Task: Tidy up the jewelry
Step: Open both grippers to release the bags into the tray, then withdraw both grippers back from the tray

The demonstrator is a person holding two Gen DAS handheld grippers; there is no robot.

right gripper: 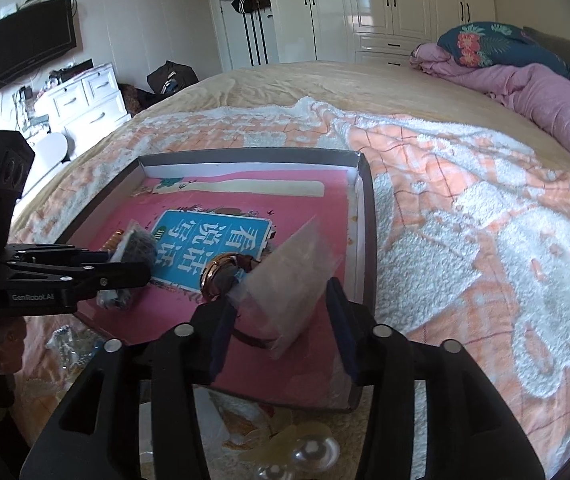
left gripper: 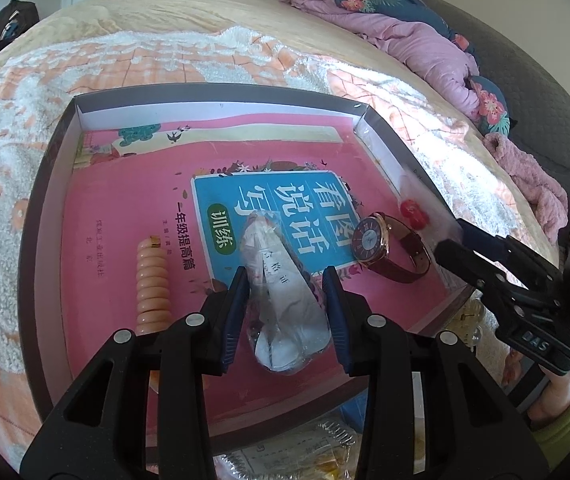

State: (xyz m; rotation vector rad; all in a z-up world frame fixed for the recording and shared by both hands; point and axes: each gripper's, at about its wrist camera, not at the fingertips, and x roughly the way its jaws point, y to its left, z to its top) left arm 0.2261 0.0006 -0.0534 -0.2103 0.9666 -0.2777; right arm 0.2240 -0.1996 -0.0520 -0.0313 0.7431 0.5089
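Observation:
A shallow cardboard box [left gripper: 221,96] with a pink book cover as its floor lies on the bed. In it lie a peach bead bracelet [left gripper: 152,280], a wristwatch with a dark red strap [left gripper: 389,246] and a red flower piece in a clear bag [left gripper: 415,210]. My left gripper [left gripper: 285,296] is open around a clear plastic packet [left gripper: 281,304], the fingers not pressing it. My right gripper [right gripper: 281,312] is open over another clear bag [right gripper: 289,280] that lies across the watch [right gripper: 221,274]. The right gripper also shows in the left wrist view [left gripper: 457,240].
The box's rim [right gripper: 369,216] stands up around the tray. More packets and pearl pieces [right gripper: 313,452] lie on the fleece blanket in front of the box. A pink quilt [right gripper: 545,92] is heaped at the bed's far right.

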